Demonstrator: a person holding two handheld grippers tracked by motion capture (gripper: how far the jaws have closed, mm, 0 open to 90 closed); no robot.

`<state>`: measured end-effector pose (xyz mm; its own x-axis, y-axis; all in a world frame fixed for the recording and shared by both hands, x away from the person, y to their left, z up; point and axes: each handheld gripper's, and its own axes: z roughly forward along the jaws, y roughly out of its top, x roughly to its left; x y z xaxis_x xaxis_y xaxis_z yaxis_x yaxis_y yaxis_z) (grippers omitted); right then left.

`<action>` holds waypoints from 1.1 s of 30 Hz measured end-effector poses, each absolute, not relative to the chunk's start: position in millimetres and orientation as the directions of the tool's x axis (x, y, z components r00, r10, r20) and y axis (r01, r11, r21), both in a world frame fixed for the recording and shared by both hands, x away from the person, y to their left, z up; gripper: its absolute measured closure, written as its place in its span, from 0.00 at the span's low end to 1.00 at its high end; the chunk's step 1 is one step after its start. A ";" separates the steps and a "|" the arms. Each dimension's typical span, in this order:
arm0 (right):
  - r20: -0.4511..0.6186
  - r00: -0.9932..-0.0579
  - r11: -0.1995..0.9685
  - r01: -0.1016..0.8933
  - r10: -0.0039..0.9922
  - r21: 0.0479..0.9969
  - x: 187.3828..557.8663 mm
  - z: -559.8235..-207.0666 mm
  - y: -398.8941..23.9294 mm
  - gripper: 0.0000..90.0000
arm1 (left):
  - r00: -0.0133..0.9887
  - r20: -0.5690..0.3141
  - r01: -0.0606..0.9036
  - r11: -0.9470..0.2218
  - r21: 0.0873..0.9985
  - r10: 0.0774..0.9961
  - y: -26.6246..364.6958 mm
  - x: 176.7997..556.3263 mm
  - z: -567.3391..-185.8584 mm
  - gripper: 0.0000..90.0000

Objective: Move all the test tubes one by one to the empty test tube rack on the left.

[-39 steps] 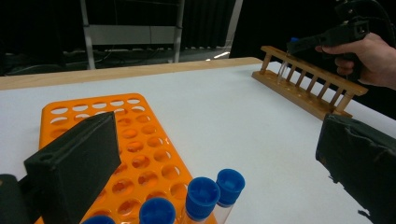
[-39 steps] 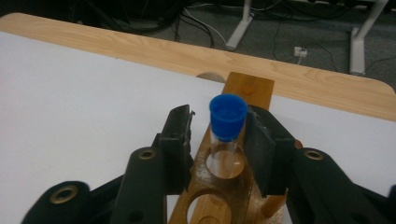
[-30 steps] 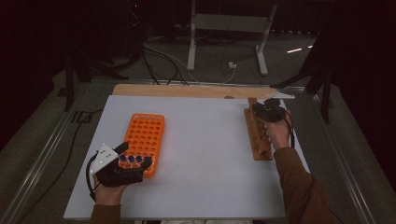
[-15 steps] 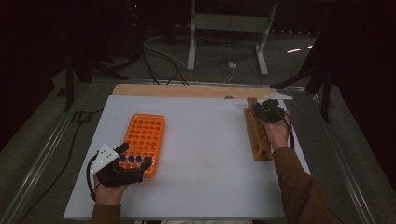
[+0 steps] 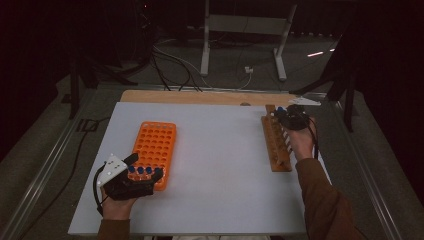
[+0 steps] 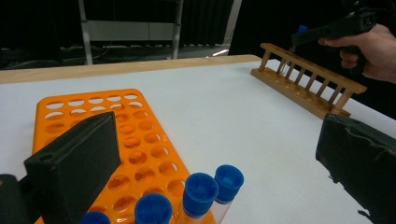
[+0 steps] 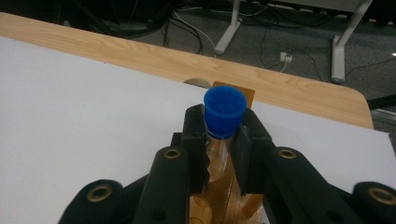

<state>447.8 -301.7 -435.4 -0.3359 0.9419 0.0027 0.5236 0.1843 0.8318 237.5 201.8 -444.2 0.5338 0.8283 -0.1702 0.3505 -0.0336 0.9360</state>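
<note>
Over the far end of the wooden rack (image 5: 276, 142), at the desk's (image 5: 220, 165) right side, the right gripper (image 7: 225, 140) has just finished closing: jaws now clenched on a blue-capped tube (image 7: 224, 114), pads pressing the clear glass just below the cap, tube upright w/ its lower part down among the rack's holes. Compared w/ a sec ago the hand barely shifted in the high view; only the grip tightened, so I'd judge this as a pick-up out of the rack (or last hold before letting go into it; can't tell which). Left gripper (image 5: 131, 176) hasn't moved, sits at the near end of the orange rack (image 5: 155, 145), jaws wide apart & holding nothing, w/ four blue-capped tubes (image 6: 200, 191) standing in the rack's nearest row between them. Next move prob a straight lift so the glass clears the hole w/o snagging
</note>
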 end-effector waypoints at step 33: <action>-0.037 -0.525 0.293 0.414 0.851 0.862 394.0 -392.6 -269.5 0.86 | 0.524 -0.089 0.315 -0.095 0.944 0.847 172.6 246.0 -429.5 0.01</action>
